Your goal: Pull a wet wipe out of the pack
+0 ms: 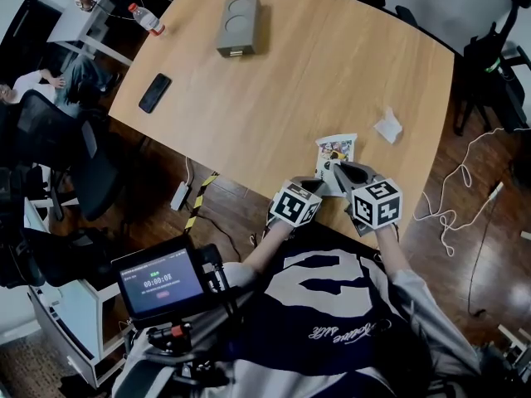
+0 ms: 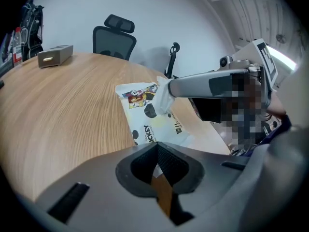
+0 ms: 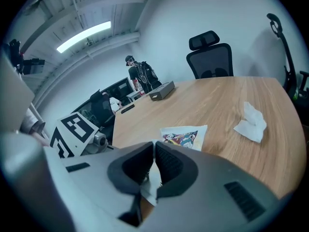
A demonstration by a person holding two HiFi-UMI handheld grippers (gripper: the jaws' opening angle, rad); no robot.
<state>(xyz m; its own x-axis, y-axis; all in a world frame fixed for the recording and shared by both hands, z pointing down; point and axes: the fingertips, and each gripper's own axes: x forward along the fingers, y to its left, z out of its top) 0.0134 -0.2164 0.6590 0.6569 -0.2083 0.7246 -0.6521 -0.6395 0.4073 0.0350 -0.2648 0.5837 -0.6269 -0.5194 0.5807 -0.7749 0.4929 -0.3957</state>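
The wet wipe pack (image 1: 336,152), white with cartoon print, lies flat near the table's front edge. My left gripper (image 2: 155,149) is shut on the near edge of the wet wipe pack (image 2: 149,117). The right gripper (image 2: 170,87) reaches in from the right, just above the pack's middle. It is shut on a white wipe (image 2: 163,100) that rises out of the pack's opening. In the right gripper view the same wipe (image 3: 152,187) hangs pinched between the closed jaws of my right gripper (image 3: 153,151), with the pack (image 3: 183,137) behind it. Both marker cubes sit side by side in the head view.
A crumpled white wipe (image 1: 387,126) lies to the right of the pack. Farther off on the table are a grey box (image 1: 238,25), a dark phone (image 1: 155,92) and a bottle (image 1: 146,18). Office chairs and floor cables (image 1: 465,181) surround the table (image 1: 274,98).
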